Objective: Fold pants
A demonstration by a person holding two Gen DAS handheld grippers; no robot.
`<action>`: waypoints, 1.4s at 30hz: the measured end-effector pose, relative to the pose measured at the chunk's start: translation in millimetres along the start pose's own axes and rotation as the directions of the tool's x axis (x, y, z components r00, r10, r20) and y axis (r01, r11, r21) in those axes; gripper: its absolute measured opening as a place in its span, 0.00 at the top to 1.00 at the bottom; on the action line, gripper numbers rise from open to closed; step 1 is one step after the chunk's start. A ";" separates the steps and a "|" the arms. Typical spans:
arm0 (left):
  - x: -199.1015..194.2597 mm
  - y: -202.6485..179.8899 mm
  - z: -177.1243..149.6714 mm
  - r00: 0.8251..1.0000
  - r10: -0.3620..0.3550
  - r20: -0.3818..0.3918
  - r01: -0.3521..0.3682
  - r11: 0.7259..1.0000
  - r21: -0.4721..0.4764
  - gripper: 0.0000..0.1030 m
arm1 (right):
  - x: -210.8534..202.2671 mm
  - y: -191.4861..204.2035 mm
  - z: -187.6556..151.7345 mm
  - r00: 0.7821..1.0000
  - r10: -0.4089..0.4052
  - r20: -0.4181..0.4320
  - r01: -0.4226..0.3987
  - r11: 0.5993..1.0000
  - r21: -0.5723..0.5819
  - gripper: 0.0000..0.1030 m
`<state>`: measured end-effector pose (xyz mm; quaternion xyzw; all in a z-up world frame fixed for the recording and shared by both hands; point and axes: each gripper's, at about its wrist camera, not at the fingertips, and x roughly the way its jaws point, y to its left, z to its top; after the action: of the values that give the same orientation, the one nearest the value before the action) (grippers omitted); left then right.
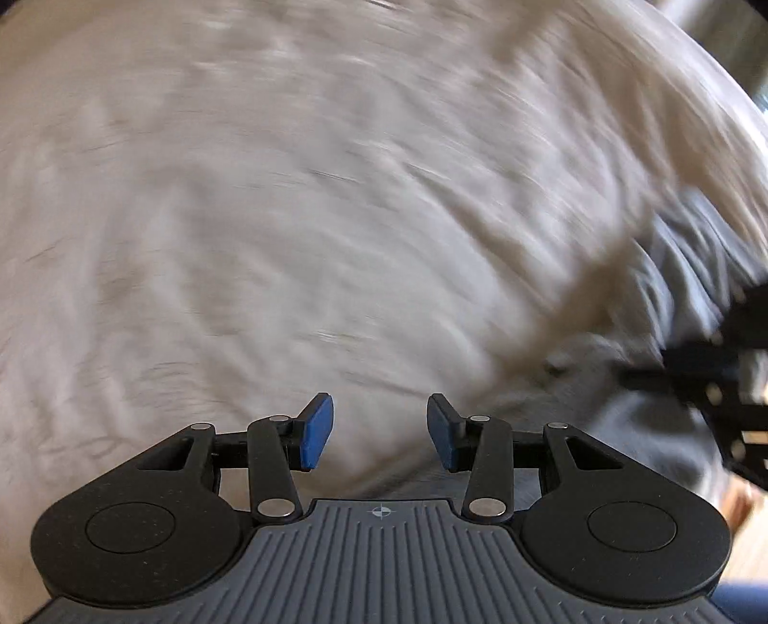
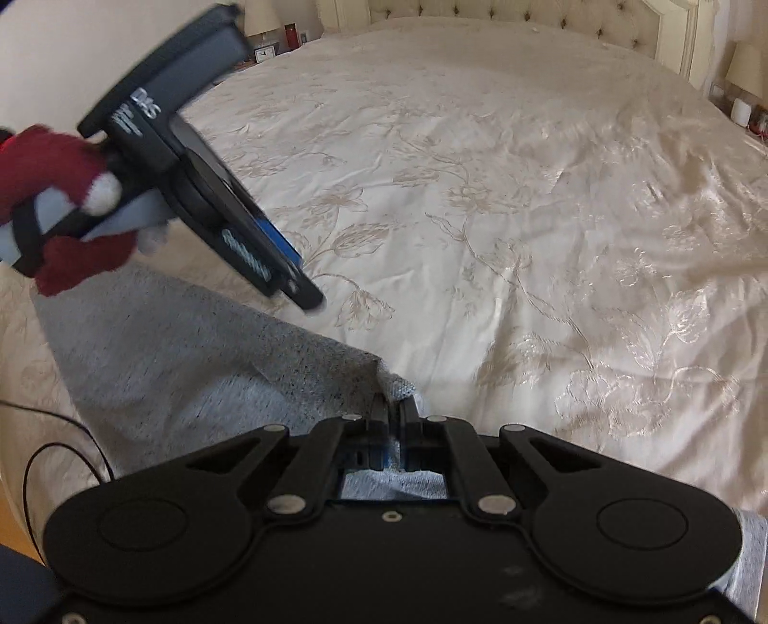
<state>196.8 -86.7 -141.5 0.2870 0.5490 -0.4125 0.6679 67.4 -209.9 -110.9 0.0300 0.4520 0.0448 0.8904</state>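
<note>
The grey heathered pants [image 2: 182,365] lie on the cream bedspread at the near left of the right wrist view. My right gripper [image 2: 396,422] is shut on an edge of the pants, with fabric pinched between its blue pads. My left gripper [image 1: 380,432] is open and empty, its blue pads [image 1: 317,432] spread wide above the bedspread; the view is motion-blurred. The pants also show at the right edge of the left wrist view [image 1: 638,422]. In the right wrist view the left gripper [image 2: 307,293] hovers above the pants, held by a red-gloved hand [image 2: 53,192].
A cream floral bedspread [image 2: 480,192] covers a large bed with a tufted headboard [image 2: 528,14]. Nightstands with lamps and small items stand at the far left [image 2: 269,38] and far right [image 2: 739,96]. A thin black cable [image 2: 62,446] lies at the near left.
</note>
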 end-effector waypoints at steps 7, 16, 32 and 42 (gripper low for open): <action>-2.2 -23.6 -19.7 0.987 -0.162 0.019 0.161 0.986 0.051 0.59 | -1.3 1.3 -5.1 1.000 -0.015 0.003 0.015 1.000 0.026 0.93; 1.5 -27.7 -22.4 0.983 -0.181 0.015 0.180 0.982 0.055 0.59 | -1.0 -11.6 -14.4 0.996 -0.081 -0.028 0.084 0.985 0.148 0.51; 57.1 -29.2 29.4 0.995 -0.093 -0.022 0.094 0.995 0.026 0.59 | 33.6 -11.5 -52.6 0.979 -0.048 -0.196 0.086 0.979 0.187 0.52; 54.8 2.1 42.3 0.976 -0.216 0.010 0.216 0.973 -0.081 0.59 | 42.2 -17.8 -54.0 0.976 -0.035 -0.214 0.084 0.971 0.226 0.52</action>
<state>222.7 -134.0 -185.0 0.1978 0.5930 -0.4602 0.6304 49.5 -222.4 -178.3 0.1159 0.5456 -0.0324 0.8294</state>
